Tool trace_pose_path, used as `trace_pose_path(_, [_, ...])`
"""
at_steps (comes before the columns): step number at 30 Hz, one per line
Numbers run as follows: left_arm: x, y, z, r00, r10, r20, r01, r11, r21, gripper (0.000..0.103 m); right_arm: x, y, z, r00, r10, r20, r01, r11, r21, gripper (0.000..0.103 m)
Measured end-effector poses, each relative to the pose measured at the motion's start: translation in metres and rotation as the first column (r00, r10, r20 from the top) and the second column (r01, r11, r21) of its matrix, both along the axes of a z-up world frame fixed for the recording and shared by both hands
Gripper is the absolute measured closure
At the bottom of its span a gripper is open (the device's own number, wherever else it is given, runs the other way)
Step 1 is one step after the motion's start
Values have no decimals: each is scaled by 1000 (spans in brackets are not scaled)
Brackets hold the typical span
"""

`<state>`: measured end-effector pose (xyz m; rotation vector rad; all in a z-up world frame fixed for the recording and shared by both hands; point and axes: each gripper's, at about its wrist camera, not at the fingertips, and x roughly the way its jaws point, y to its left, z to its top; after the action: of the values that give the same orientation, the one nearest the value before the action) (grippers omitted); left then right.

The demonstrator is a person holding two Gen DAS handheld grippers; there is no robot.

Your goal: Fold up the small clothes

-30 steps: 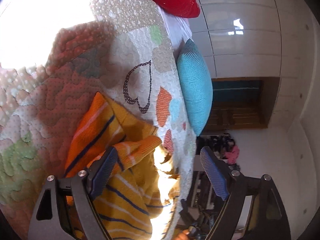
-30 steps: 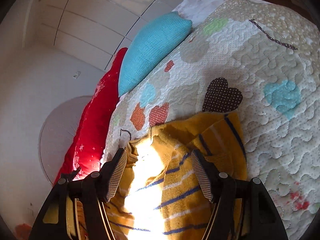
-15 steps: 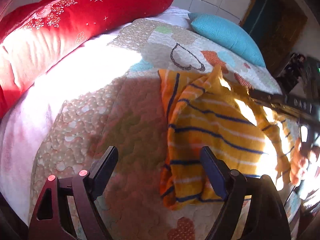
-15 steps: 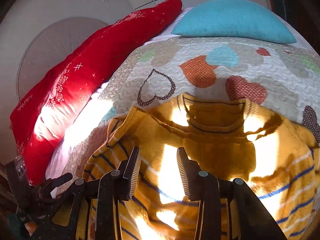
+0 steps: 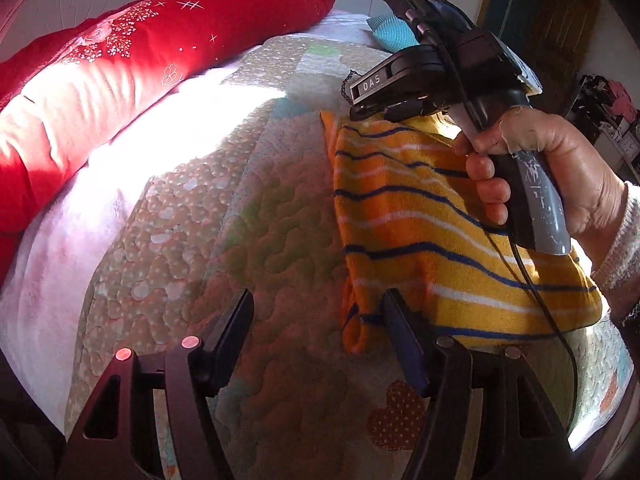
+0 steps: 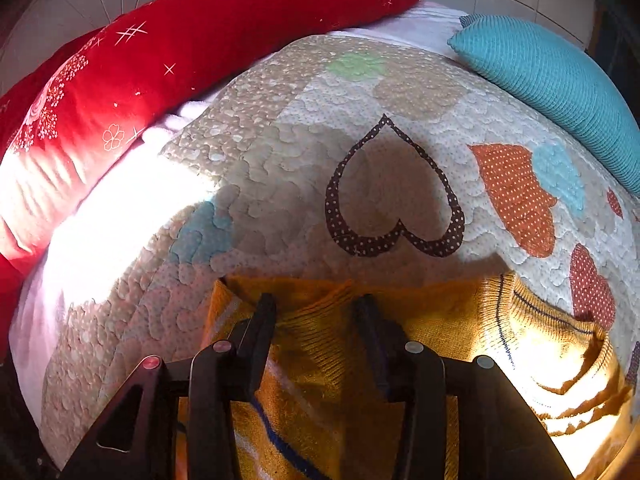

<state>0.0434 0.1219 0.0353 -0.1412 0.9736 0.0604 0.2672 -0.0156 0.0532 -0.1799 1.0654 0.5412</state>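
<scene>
Where fingers spread, sweater lies.

black claw, bare hand, knit cuff

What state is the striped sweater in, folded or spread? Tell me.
Folded, at least partly. The striped sweater lies on the quilt as a narrow doubled panel with a straight left edge; the right gripper rests over its top.

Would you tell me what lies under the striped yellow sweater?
The striped yellow sweater lies on the heart-patterned quilt, which shows all around it. The quilt directly beneath is covered, so anything tucked under there cannot be seen.
</scene>
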Motion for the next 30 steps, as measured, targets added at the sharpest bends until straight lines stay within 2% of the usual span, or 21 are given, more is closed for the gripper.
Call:
trace_pose_path(5, [-27, -10, 19, 999, 16, 30, -18, 999, 51, 36, -30, -43, 36, 999, -37, 29, 35, 995, 99, 48])
trace_pose_path(10, [-47, -24, 34, 998, 17, 62, -22, 996, 81, 32, -77, -132, 53, 995, -99, 35, 92, 985, 147, 46])
trace_pose_path(15, [-59, -40, 39, 998, 8, 65, -15, 995, 100, 31, -122, -248, 34, 973, -232, 11, 227, 962, 149, 46])
trace_pose_path(18, [-62, -45, 38, 998, -5, 63, -1, 996, 90, 31, -139, -318, 8, 938, -346, -40, 348, 928, 131, 49])
trace_pose_path(20, [-63, -44, 38, 998, -7, 60, 4, 998, 56, 31, -150, -363, -1, 906, -419, -64, 424, 890, 167, 50])
trace_pose_path(21, [-59, -41, 36, 998, -1, 56, -1, 999, 35, 31, -156, -384, -2, 882, -466, -73, 471, 864, 180, 42])
trace_pose_path(22, [-57, -37, 34, 999, 6, 52, -7, 1000, 12, 30, -161, -403, -1, 848, -524, -75, 529, 832, 166, 39])
trace_pose_path(23, [-55, -33, 32, 999, 14, 49, -13, 1000, -18, 29, -168, -419, 0, 834, -545, -86, 551, 810, 200, 38])
trace_pose_path(26, [-46, -17, 22, 998, 29, 48, -23, 991, -131, 26, -190, -448, 6, 827, -544, -143, 558, 760, 333, 37])
trace_pose_path(27, [-42, -12, 18, 998, 30, 48, -21, 984, -178, 25, -197, -451, 7, 835, -529, -152, 545, 753, 370, 35])
trace_pose_path(30, [-28, 2, -2, 999, 43, 17, -35, 945, -325, 24, -215, -445, -1, 859, -467, -211, 509, 725, 465, 33])
